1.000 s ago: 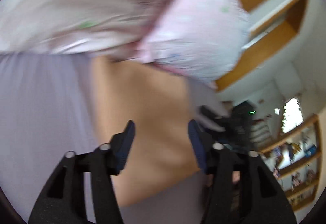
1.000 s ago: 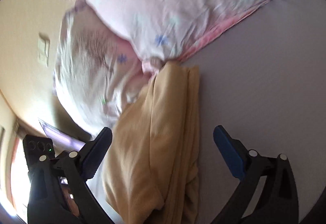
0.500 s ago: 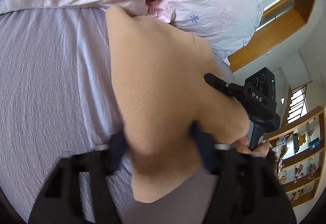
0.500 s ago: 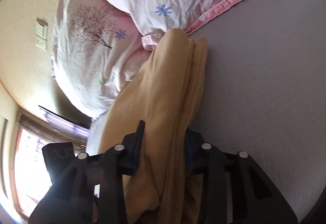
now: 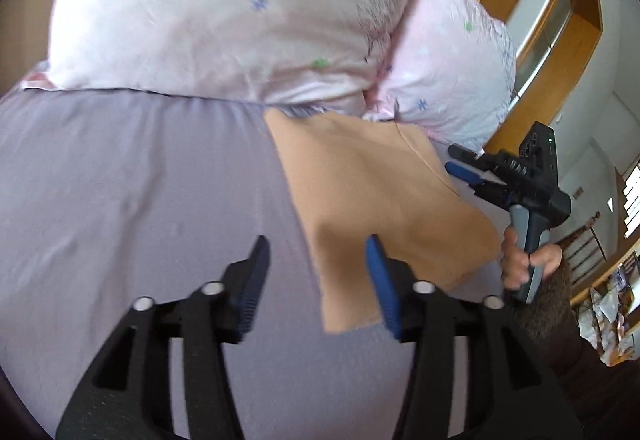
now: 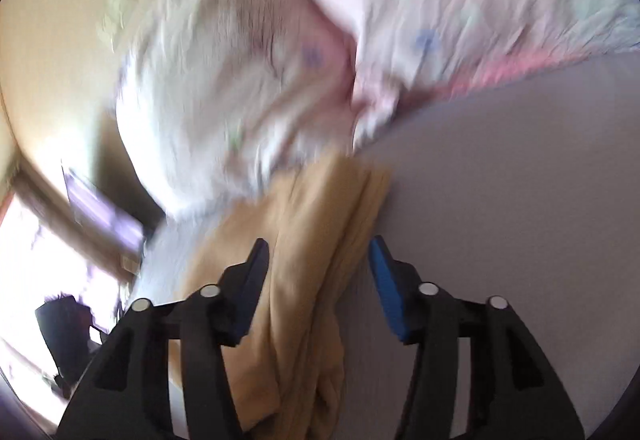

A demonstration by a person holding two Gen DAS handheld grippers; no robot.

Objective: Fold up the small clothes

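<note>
A tan cloth (image 5: 372, 200) is seen lying folded and flat on the purple bed sheet (image 5: 140, 180), with its far edge touching the two pink pillows (image 5: 240, 12). The left tongs (image 5: 316, 260) are held wide open with nothing between them; the left blue tip is over the sheet and the right one is over the near corner of the cloth. The right tongs (image 5: 460, 164) are seen at the far side of the cloth, just beside its edge, held by a hand (image 5: 524, 260). From the right wrist view, which is blurred, the right tongs (image 6: 316, 260) are open, and the cloth (image 6: 312, 240) is seen between them but not pinched.
</note>
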